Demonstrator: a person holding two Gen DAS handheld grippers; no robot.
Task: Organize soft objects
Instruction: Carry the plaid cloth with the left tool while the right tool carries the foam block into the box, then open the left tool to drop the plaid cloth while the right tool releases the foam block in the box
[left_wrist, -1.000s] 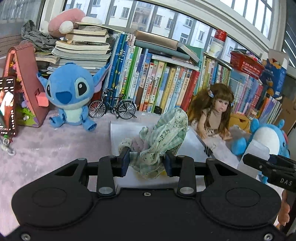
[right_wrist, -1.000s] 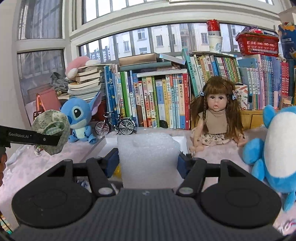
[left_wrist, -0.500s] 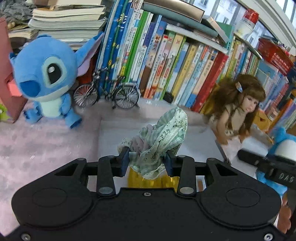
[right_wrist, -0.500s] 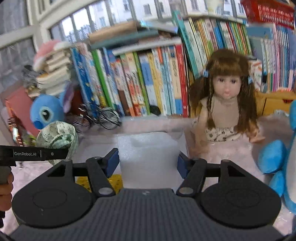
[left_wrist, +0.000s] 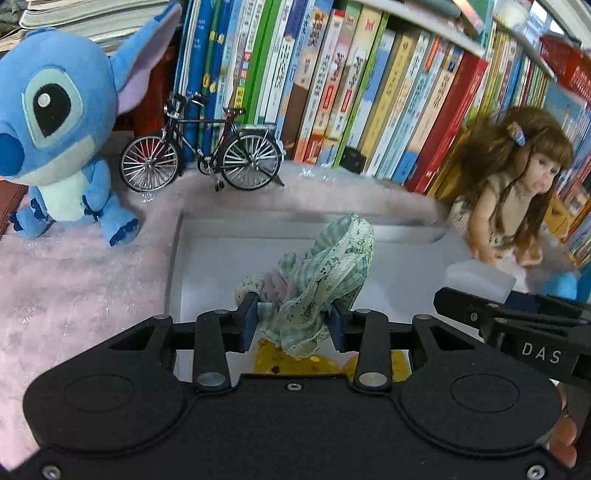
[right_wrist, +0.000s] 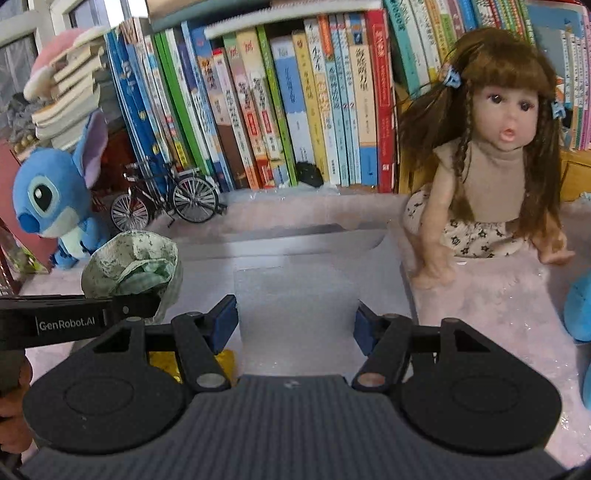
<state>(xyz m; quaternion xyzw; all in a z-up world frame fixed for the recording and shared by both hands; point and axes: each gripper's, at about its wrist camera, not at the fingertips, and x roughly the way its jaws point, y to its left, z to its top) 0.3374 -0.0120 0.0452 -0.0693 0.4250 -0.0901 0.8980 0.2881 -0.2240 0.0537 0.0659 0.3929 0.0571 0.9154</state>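
My left gripper is shut on a crumpled green patterned cloth and holds it above a grey open box. A yellow soft item lies in the box under the cloth. My right gripper is shut on a white foam block over the same box. The cloth and the left gripper's arm show at the left of the right wrist view. The right gripper's arm and the foam block show at the right of the left wrist view.
A blue Stitch plush stands left, a model bicycle behind the box, a long-haired doll sits right, another blue plush at far right. A row of books backs the pink fluffy surface.
Both grippers have moved forward and down toward the box, keeping their loads. The yellow item in the box has come into view.
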